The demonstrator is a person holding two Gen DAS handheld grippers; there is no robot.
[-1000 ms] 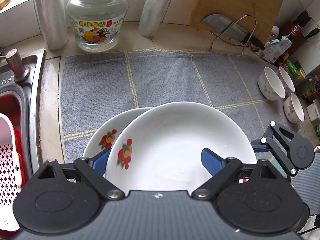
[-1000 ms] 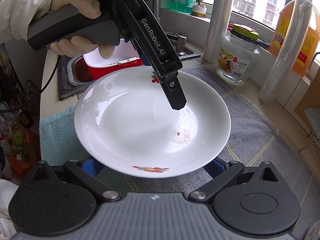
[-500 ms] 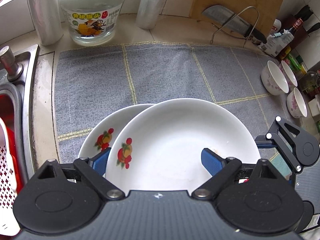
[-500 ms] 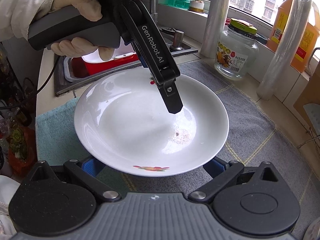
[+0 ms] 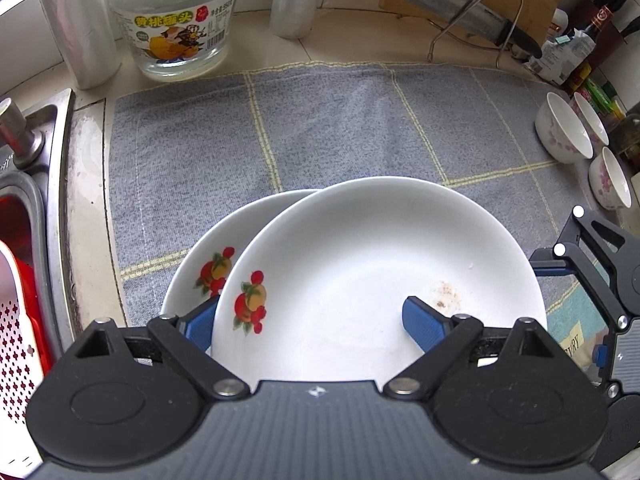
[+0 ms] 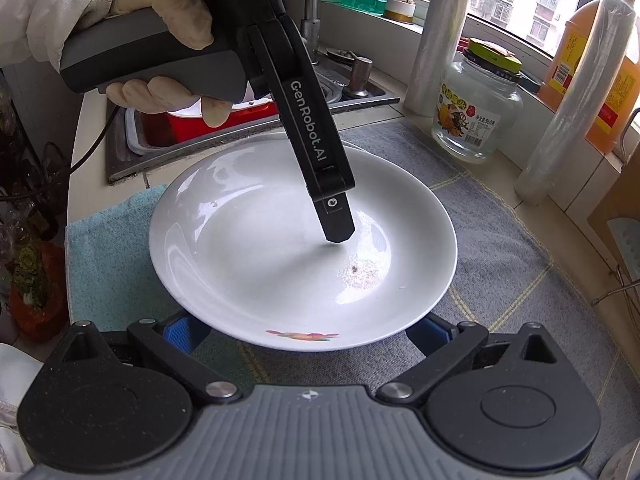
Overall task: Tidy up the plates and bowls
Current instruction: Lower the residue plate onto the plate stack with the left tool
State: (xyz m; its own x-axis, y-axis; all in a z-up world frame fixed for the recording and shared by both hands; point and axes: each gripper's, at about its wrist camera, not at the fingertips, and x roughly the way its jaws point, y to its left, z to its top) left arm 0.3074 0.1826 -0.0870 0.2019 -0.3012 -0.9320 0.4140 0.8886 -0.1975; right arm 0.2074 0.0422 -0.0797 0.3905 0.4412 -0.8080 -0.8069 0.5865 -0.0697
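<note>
Jar [image 5: 172,20] nearer than before | grey towel [image 5: 340,120] | tiled counter [image 5: 352,40]

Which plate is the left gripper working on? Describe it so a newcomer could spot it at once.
Start at the grey towel beside the sink. Two white fruit-print plates overlap at its near edge. It is the top plate, offset right over the lower plate, straddled by the left gripper; unlike the other, it has a brownish smudge inside.
</note>
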